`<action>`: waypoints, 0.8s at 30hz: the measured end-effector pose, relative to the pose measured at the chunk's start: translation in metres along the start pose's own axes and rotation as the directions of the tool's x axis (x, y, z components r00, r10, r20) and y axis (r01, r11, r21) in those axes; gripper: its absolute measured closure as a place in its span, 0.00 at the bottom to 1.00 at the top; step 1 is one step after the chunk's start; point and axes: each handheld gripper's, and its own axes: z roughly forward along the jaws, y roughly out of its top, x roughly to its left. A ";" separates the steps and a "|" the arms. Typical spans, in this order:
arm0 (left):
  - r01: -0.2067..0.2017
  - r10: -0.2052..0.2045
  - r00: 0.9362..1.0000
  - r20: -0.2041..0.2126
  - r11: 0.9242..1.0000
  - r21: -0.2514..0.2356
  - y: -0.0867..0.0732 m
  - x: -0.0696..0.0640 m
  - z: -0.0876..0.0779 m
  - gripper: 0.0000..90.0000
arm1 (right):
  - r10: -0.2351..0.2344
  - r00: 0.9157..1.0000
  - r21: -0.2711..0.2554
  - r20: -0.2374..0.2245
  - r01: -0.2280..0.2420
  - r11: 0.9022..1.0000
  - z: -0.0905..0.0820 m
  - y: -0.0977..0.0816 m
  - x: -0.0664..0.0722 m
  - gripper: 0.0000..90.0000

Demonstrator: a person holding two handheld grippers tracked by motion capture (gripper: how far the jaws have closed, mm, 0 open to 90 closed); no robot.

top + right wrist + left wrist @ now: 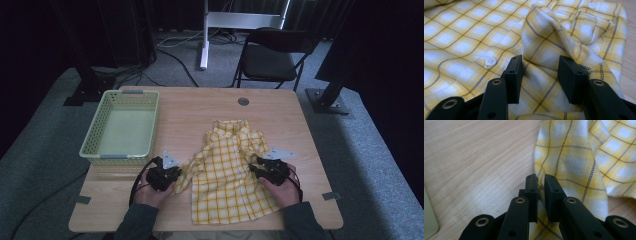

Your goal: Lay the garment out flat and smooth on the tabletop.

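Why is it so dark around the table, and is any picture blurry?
High view: light falls on the table while the floor and curtains stay dim. Left gripper view: the yellow checked shirt is soft and blurred farther off. Right gripper view: bright and fairly sharp, white button clear.

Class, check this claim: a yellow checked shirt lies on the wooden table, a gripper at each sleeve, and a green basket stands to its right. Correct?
Not quite. The high view shows the green basket to the left of the shirt, not the right. The rest stands.

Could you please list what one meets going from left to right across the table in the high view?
Green basket → left tool → yellow checked shirt → right tool.
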 end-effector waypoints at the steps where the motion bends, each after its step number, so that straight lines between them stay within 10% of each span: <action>1: -0.002 0.002 1.000 -0.003 1.000 0.000 -0.001 0.000 -0.001 0.92 | 0.000 1.000 0.000 0.000 0.000 1.000 0.000 0.000 0.000 0.61; 24: 0.023 -0.024 0.999 -0.034 1.000 -0.010 -0.009 0.008 -0.011 0.91 | 0.003 1.000 0.001 0.001 -0.003 1.000 0.000 0.000 0.001 0.60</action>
